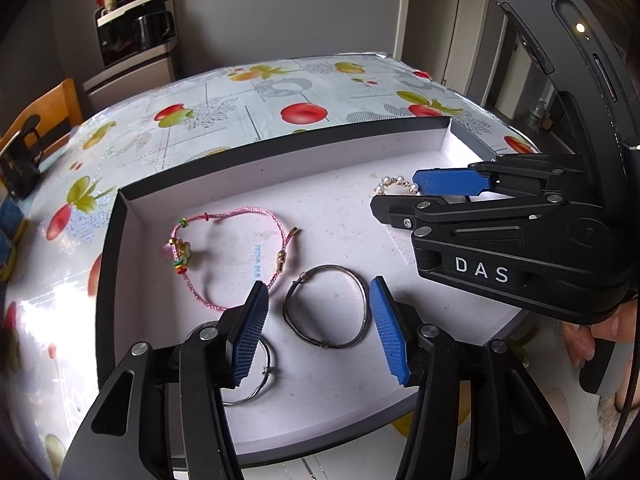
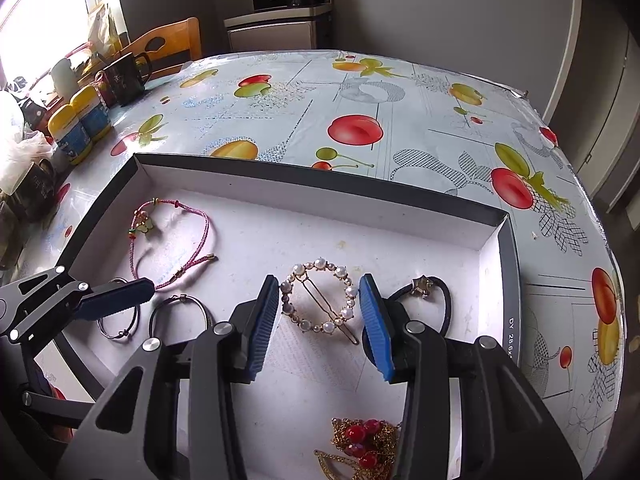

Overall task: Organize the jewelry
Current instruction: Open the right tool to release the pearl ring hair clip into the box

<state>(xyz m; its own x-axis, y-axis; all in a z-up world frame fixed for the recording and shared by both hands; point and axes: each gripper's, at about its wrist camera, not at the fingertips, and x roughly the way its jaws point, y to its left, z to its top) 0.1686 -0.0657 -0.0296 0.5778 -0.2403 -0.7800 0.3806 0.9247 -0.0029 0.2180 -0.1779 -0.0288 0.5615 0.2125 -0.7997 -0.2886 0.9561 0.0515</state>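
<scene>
A shallow black tray (image 1: 280, 148) with a white floor holds the jewelry. My left gripper (image 1: 318, 300) is open and low over the tray. A dark metal bangle (image 1: 325, 312) lies flat between its blue pads, untouched. A pink cord bracelet (image 1: 248, 211) lies beyond it, and a thin silver bangle (image 1: 272, 364) is partly hidden under the left finger. My right gripper (image 2: 319, 292) is open, and its pads flank a round pearl hair clip (image 2: 320, 300) that rests on the tray floor. A black hair tie with a gold star (image 2: 444, 300) and a gold chain with red beads (image 2: 364, 436) lie near it.
The tray sits on a table with a fruit-print cloth (image 2: 360, 92). A black mug (image 2: 128, 76) and yellow-lidded jars (image 2: 80, 128) stand at the table's left edge, with a wooden chair (image 2: 168, 44) behind. A coffee machine (image 1: 136, 32) stands by the wall.
</scene>
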